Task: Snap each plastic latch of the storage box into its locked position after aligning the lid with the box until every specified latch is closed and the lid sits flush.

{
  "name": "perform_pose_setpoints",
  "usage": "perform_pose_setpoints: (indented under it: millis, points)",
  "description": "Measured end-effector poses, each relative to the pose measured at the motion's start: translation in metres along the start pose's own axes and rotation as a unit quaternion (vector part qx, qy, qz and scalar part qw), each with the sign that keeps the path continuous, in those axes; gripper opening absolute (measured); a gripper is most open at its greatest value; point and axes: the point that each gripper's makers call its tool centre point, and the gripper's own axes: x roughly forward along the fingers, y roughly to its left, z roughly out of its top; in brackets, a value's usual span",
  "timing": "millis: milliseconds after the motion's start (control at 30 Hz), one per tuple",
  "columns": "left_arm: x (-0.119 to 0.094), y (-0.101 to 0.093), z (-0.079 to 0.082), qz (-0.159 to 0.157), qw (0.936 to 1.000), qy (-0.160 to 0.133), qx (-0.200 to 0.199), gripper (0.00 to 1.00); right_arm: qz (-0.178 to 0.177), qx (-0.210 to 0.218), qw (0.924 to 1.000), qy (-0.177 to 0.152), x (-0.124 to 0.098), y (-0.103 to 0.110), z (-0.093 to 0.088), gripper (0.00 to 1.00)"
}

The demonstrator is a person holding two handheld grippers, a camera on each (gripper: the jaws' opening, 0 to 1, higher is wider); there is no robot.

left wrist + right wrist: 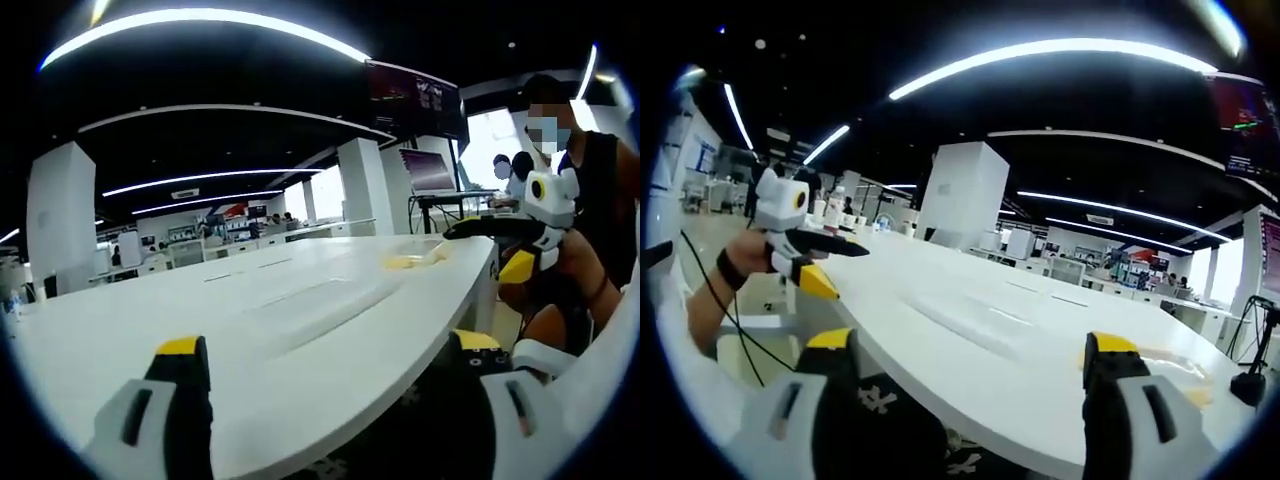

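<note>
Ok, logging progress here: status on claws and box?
Left claw open, empty. Right claw open, empty. Clear yellow-trimmed box on white table, untouched, latches unreadable. Nothing in the way.

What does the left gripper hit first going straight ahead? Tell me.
Probably the white table: the left gripper, jaws open and empty, points low across its top. The storage box lies farther off to the right, likely outside that line; depth is unclear.

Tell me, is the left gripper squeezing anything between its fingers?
No, the left gripper has its fingers spread wide apart with nothing between them, just the white table beyond.
</note>
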Motion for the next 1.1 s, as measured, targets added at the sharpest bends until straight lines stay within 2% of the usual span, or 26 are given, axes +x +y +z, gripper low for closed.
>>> perform_pose_setpoints:
  millis: [467, 600, 633, 800, 1100]
  points:
    - [0.001, -0.001, -0.002, -0.003, 1.0000, 0.002, -0.004, 0.99, -0.006, -0.003, 1.0000, -0.005, -0.003, -0.004, 0.003, 0.92]
    - [0.003, -0.017, 0.008, -0.047, 0.9977, -0.029, -0.040, 0.99, -0.012, -0.004, 0.9999, -0.005, -0.007, -0.008, 0.003, 0.92]
    - [0.002, -0.016, 0.008, -0.047, 0.9977, -0.029, -0.039, 0.99, -0.014, -0.005, 0.9999, -0.006, -0.008, -0.009, 0.004, 0.91]
    - [0.005, -0.020, 0.006, -0.044, 0.9986, -0.019, -0.023, 0.99, -0.027, -0.006, 0.9995, -0.014, -0.015, -0.018, 0.007, 0.90]
    - [0.010, -0.028, 0.004, -0.057, 0.9978, -0.017, -0.029, 0.99, -0.044, -0.003, 0.9990, -0.007, -0.022, -0.030, 0.003, 0.90]
